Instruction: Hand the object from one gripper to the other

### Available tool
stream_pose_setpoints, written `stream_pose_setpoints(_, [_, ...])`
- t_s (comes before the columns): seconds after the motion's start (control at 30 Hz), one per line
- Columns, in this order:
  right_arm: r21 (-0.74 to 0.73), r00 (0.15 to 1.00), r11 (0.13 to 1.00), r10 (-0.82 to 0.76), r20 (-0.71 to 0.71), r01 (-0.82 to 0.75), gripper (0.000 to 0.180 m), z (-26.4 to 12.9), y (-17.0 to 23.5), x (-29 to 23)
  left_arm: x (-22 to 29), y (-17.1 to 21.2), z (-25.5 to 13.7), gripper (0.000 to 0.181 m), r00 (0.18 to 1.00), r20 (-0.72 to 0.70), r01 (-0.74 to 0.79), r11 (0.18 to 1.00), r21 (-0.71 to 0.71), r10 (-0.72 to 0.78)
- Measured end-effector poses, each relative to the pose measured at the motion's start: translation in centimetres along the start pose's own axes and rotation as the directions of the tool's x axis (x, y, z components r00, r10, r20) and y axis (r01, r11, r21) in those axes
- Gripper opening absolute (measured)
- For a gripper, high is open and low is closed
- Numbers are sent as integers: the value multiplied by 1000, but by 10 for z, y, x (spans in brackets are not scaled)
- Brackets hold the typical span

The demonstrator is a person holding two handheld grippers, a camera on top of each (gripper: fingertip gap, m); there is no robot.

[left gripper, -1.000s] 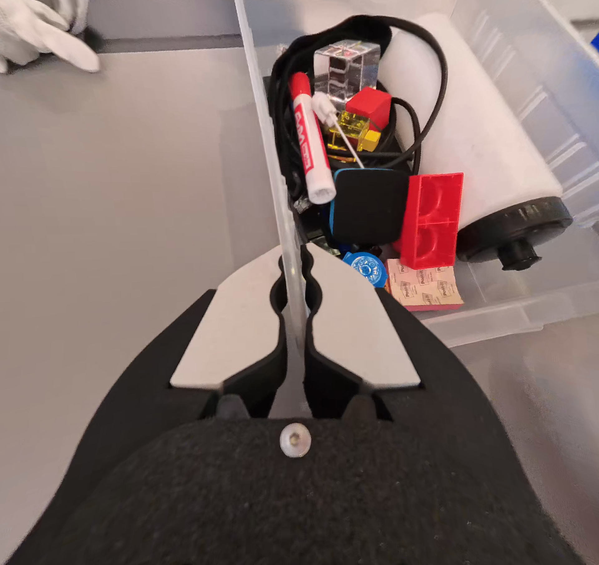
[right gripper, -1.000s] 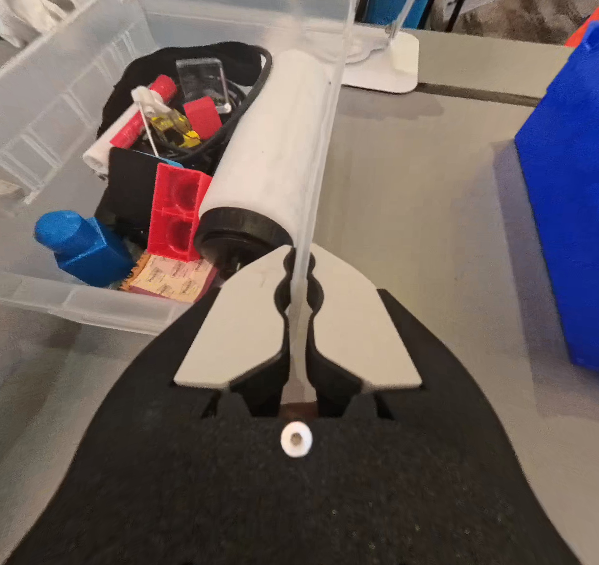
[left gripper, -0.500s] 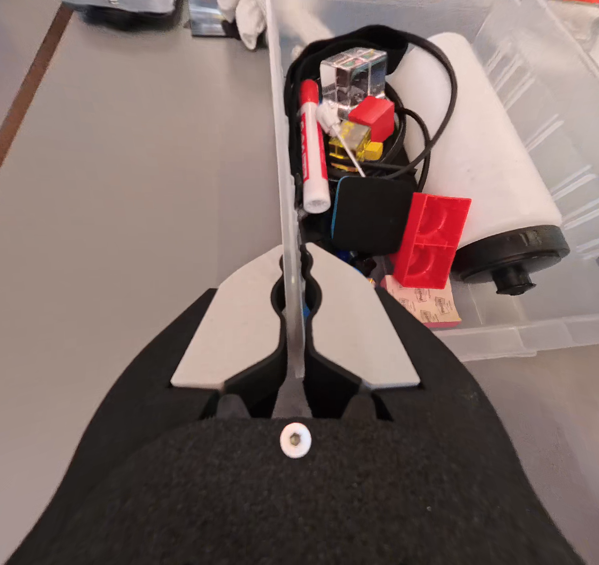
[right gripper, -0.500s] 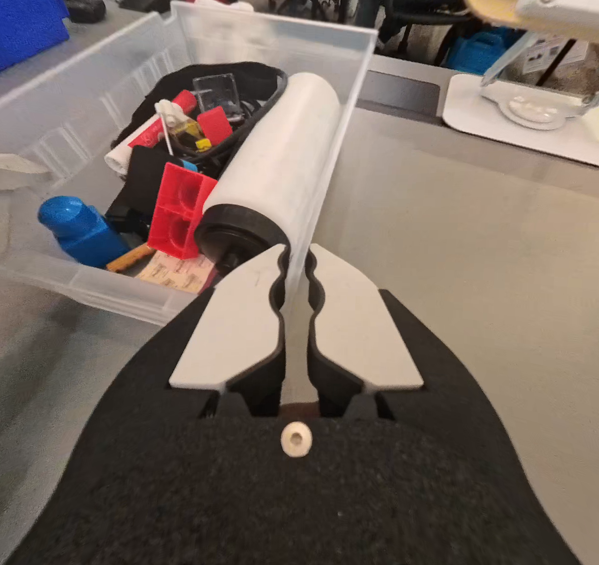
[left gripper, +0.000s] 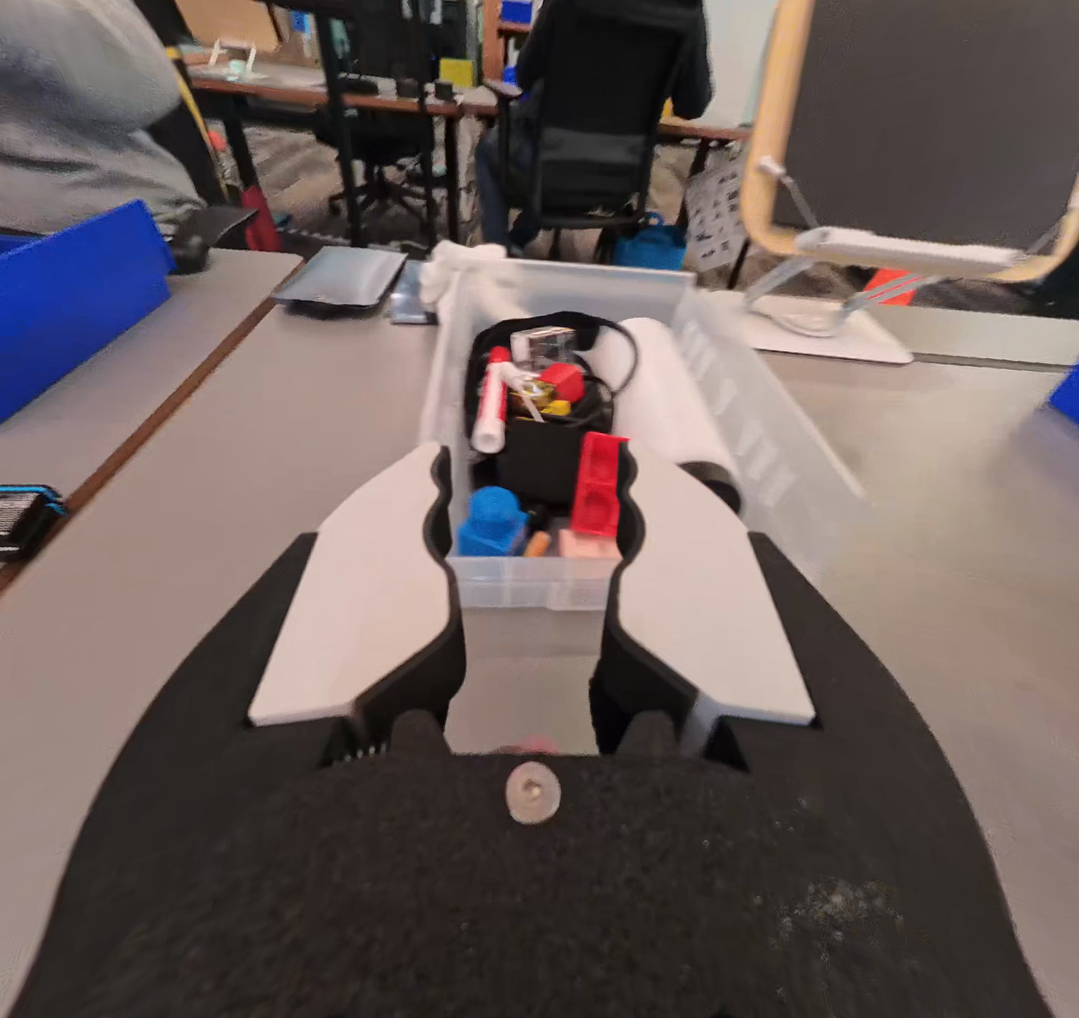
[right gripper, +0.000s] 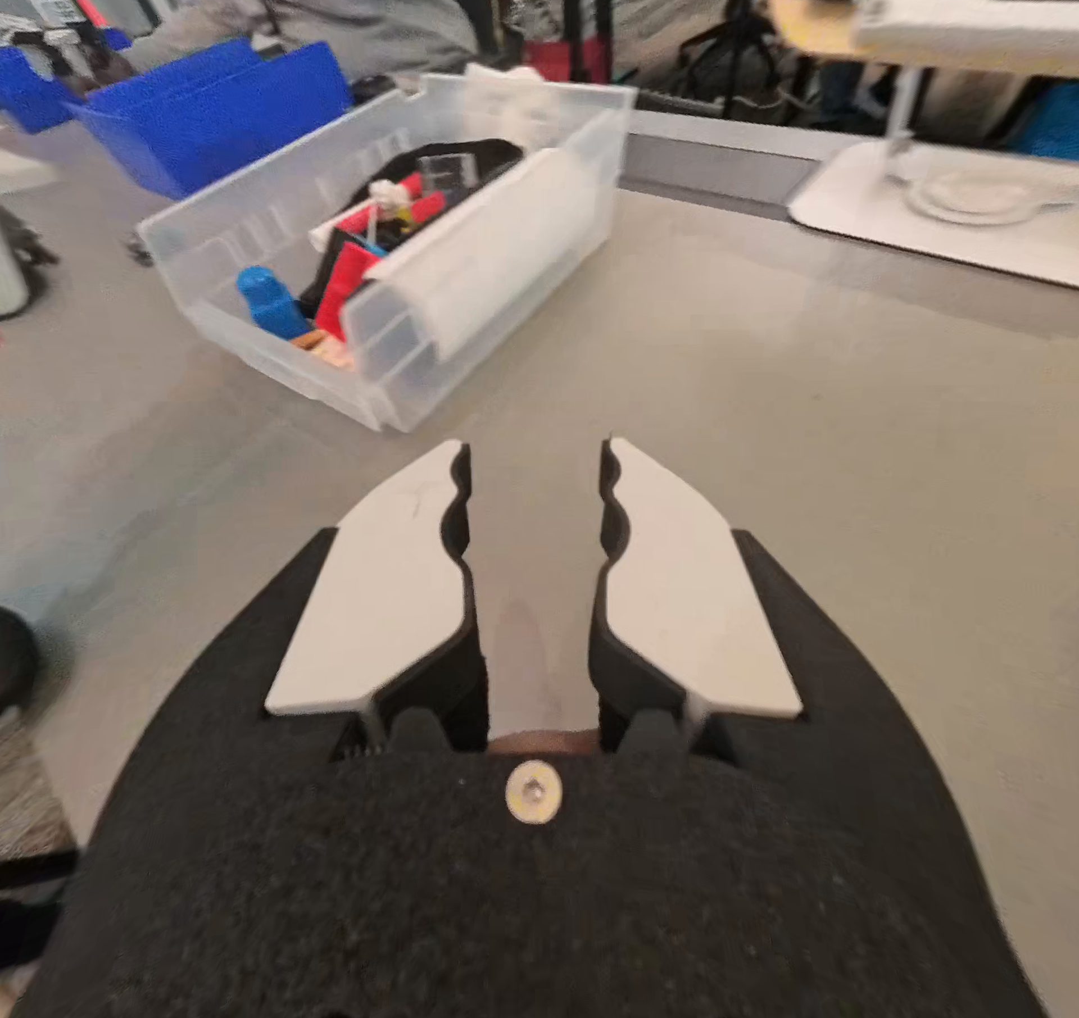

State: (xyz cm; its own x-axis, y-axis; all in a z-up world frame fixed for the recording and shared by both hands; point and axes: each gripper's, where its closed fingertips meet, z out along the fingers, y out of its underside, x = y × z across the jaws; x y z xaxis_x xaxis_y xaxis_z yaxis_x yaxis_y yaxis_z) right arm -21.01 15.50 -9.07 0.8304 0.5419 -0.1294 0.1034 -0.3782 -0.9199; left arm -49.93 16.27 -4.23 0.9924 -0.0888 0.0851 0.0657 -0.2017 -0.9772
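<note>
Holding the left hand-held gripper [left gripper: 532, 459] wide open and empty at the centre of the left wrist view, framing the near end of the clear plastic bin [left gripper: 525, 581] between its fingers. Keeping the right hand-held gripper [right gripper: 534, 444] likewise spread and gripping nothing, low in its own frame above bare grey counter [right gripper: 759, 406], well apart from the bin [right gripper: 263, 219] at upper left.

Not yet picking anything: judging every candidate for the handover to be lying inside the bin, though which one is meant cannot be told.

Favouring the blue plastic bottle-shaped piece [left gripper: 490, 523] at the near end, standing clear beside the red two-stud plastic brick [left gripper: 598, 488]. Avoiding the black cable [left gripper: 627, 359] looping round the far items, and the bulky white roll with a black end cap [left gripper: 660, 400].

Coming down over the low front wall, closing on one end only, lifting clear of the rim, and leaving the other end exposed for the second grip before letting go.
</note>
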Motion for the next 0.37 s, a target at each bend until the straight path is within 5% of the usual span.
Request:
stream_pose_setpoints(0.2, [61, 922, 996, 89, -378, -71, 43, -115, 36, 163, 86, 34, -2, 49, 992, -119, -38, 997, -65, 30])
stream_pose_setpoints(0.37, [144, 886, 973, 225, -406, -181, 43, -178, 73, 215, 122, 61, 5, 55, 975, -224, -36, 986, -165, -1])
